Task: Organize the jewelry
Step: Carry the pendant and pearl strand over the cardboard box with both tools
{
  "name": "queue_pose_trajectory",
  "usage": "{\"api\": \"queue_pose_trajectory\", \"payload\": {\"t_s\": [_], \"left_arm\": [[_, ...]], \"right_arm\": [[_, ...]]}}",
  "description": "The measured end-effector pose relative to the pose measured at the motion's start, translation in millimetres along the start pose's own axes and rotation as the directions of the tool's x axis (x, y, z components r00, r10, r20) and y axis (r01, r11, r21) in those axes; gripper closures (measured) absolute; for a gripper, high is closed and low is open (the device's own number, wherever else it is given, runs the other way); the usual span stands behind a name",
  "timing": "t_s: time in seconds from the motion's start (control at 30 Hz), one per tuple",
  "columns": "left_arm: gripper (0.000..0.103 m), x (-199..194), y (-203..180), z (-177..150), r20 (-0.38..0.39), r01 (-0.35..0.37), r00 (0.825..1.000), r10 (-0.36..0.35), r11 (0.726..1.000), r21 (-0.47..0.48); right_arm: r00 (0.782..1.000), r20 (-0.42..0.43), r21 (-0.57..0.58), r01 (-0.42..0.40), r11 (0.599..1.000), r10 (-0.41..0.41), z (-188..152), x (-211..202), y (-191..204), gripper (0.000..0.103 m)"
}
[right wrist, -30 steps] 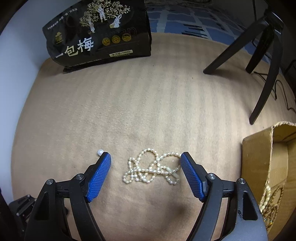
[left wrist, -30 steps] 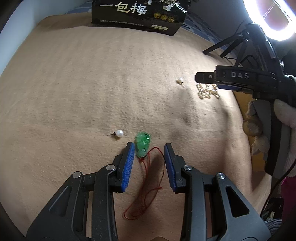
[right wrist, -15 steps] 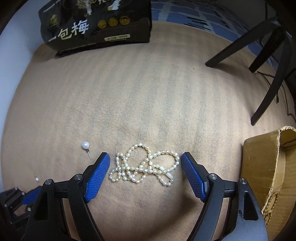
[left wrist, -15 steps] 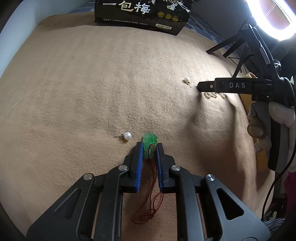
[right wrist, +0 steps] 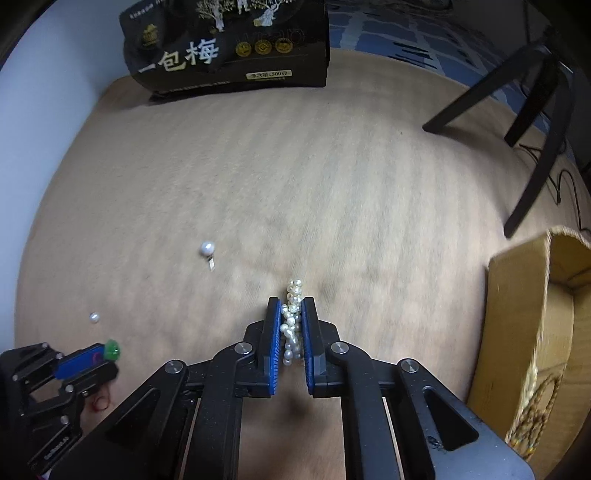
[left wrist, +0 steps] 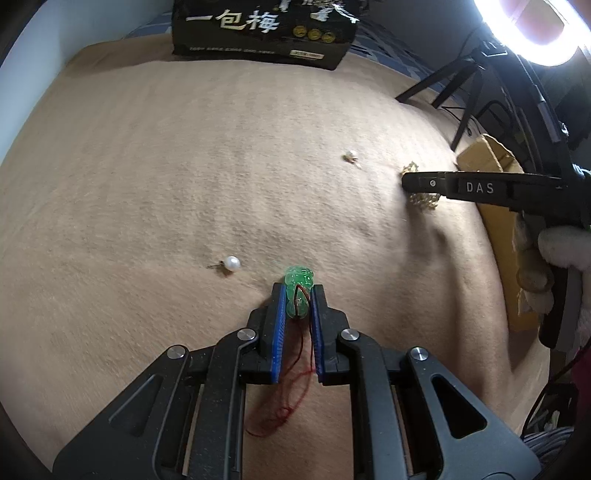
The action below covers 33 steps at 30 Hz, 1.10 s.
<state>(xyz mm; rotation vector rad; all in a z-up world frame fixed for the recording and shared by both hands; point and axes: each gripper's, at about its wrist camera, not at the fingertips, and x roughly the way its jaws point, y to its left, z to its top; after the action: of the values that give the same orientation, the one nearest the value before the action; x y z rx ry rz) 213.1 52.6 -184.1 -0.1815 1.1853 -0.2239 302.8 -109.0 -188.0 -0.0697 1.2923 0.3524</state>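
Observation:
My left gripper [left wrist: 297, 291] is shut on a green pendant [left wrist: 298, 280]; its red cord [left wrist: 286, 402] trails back between the fingers on the tan cloth. My right gripper [right wrist: 291, 308] is shut on a bunched pearl necklace [right wrist: 291, 321], which pokes out past the tips. One pearl earring [left wrist: 232, 263] lies just left of the pendant. Another pearl earring [left wrist: 351, 156] lies farther right, near the right gripper [left wrist: 410, 182]. In the right wrist view the left gripper [right wrist: 99, 356] shows at lower left, with both earrings [right wrist: 207, 249] [right wrist: 94, 316].
A black snack bag [left wrist: 264, 29] stands at the far edge of the cloth. A cardboard box [right wrist: 532, 332] holding a beaded strand [right wrist: 532, 417] sits at the right. Black tripod legs [right wrist: 535, 122] and a ring light [left wrist: 535, 33] stand at the back right.
Both grippers closed: the left on the green pendant, the right on the pearl necklace, which is now squeezed into a bunch between the pads.

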Motion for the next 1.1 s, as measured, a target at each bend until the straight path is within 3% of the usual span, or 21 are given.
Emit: {"api": "queue_pose_trajectory", "payload": {"t_s": [0.57, 0.77, 1.1], "left_arm": [[0.092, -56, -29, -13, 0.068, 0.019, 0.997, -0.023, 0.999, 0.051], [0.092, -78, -36, -13, 0.111, 0.047, 0.992, -0.053, 0.998, 0.049], [0.092, -114, -55, -12, 0.189, 0.11, 0.974, -0.121, 0.992, 0.066]], "right_arm": [[0.99, 0.122, 0.015, -0.066, 0.998, 0.064, -48, -71, -9, 0.097], [0.976, 0.196, 0.025, -0.106, 0.994, 0.099, -64, -112, -11, 0.097], [0.94, 0.338, 0.022, -0.061, 0.998, 0.05, -96, -193, -24, 0.097]]}}
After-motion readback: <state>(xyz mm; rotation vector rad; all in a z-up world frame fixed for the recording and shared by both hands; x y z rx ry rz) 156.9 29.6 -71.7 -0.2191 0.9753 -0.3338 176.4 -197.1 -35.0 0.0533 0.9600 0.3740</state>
